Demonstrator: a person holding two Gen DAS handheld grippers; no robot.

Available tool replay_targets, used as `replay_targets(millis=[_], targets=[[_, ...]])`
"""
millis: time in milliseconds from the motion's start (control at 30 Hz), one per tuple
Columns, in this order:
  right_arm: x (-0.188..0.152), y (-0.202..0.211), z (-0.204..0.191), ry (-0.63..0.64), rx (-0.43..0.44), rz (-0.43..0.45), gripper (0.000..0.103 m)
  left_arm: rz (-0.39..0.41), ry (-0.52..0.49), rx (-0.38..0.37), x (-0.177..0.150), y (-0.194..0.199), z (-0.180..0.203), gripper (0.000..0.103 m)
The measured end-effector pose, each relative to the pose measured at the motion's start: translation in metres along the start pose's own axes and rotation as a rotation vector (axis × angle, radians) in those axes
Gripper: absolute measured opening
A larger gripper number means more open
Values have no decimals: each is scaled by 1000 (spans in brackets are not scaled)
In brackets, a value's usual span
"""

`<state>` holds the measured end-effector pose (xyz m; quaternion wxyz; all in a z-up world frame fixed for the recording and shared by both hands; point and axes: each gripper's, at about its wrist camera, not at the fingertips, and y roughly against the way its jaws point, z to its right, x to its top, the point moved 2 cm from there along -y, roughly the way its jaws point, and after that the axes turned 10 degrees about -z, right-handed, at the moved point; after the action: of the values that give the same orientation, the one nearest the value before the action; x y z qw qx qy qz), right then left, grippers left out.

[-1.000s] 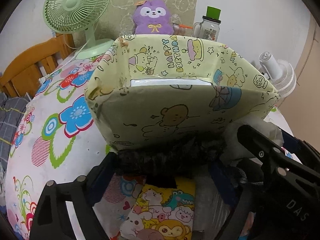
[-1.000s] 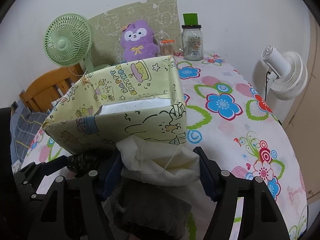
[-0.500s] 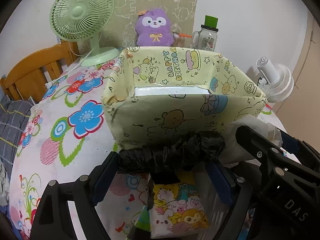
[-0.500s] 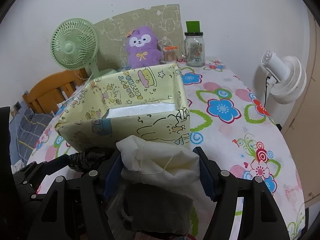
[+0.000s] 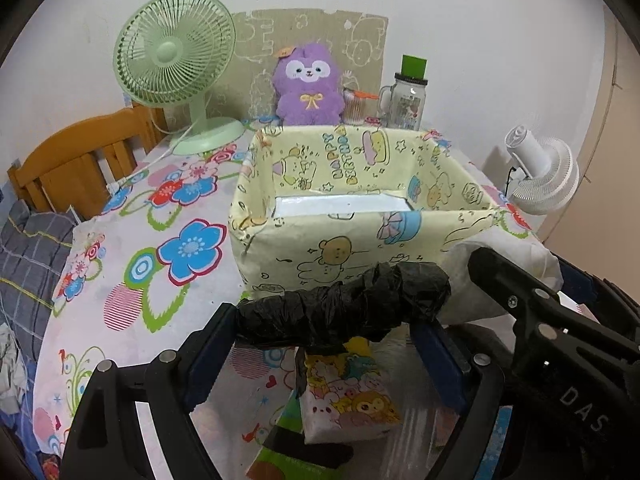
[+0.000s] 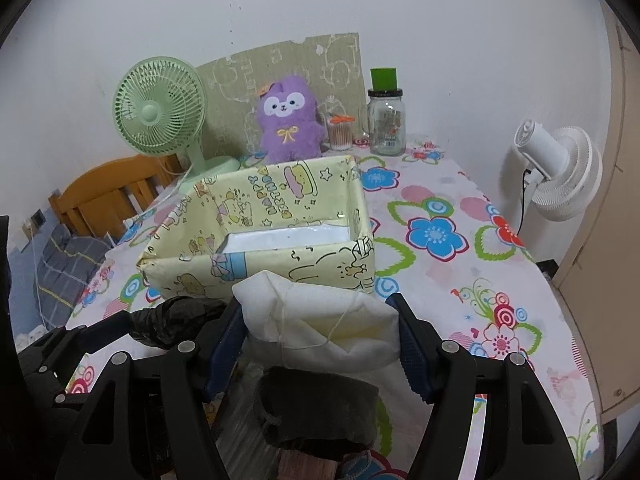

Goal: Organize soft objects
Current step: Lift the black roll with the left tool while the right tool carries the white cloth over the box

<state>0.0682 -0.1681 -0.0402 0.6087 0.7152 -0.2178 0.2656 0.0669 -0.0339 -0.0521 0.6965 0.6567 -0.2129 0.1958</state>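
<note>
**Inspector:** Your left gripper (image 5: pixel 340 316) is clamped on a black plastic roll (image 5: pixel 344 308), held crosswise just in front of the box (image 5: pixel 360 240). Your right gripper (image 6: pixel 320 320) is clamped on a white cloth bag (image 6: pixel 316 320), also just in front of the box, toward its right corner.

**Operator:** What has changed in the last second?

**Inspector:** Both loads have risen. A second ago the box's near wall filled your views and hid its floor; now you look down over that wall and see the pale floor inside. The roll and the bag sit nearly level with the near rim. Nothing has gone into the box yet.

**Operator:** So what does that mean for the task?

**Inspector:** In my judgement you are lifting to clear the rim. Carry both forward over the near wall before letting go. A cartoon-print packet (image 5: pixel 348 396) and a dark cloth (image 6: pixel 316 408) lie below the grippers, in front of the box, unsorted.
</note>
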Motion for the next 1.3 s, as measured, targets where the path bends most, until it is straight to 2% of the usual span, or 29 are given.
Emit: replay_targets(millis=[733,1300], targets=[[9,51,-10,6,-14,71,72,67,-14,-16,3,49,7,89],[32,70,-16,17,-22,114,72,107,-32,-11,25,71,9,89]])
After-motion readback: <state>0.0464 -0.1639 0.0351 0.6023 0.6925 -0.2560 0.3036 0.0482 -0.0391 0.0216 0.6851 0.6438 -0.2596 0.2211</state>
